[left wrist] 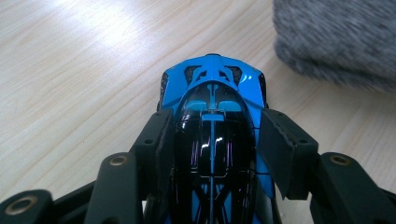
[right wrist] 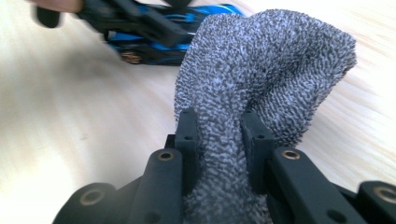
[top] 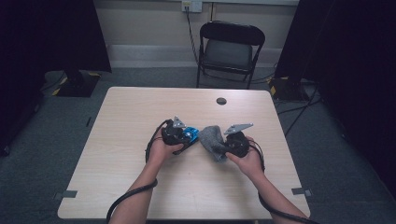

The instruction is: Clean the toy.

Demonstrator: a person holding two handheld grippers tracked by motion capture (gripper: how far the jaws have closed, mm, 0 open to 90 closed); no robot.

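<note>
A blue and black toy car [left wrist: 212, 121] rests on the wooden table [top: 140, 112], and my left gripper [left wrist: 212, 140] is shut on its sides. In the high view the car [top: 190, 135] pokes out to the right of the left gripper [top: 184, 136]. My right gripper [right wrist: 218, 140] is shut on a grey fluffy cloth [right wrist: 261, 65], which bunches up beyond the jaws. In the high view the cloth [top: 212, 140] hangs just right of the car, held by the right gripper [top: 223, 145]. In the right gripper view the car [right wrist: 159, 32] lies just behind the cloth.
A round cable hole [top: 221, 101] sits in the table's far part. A black folding chair [top: 229, 49] stands beyond the far edge. Dark stands flank the table at both far corners.
</note>
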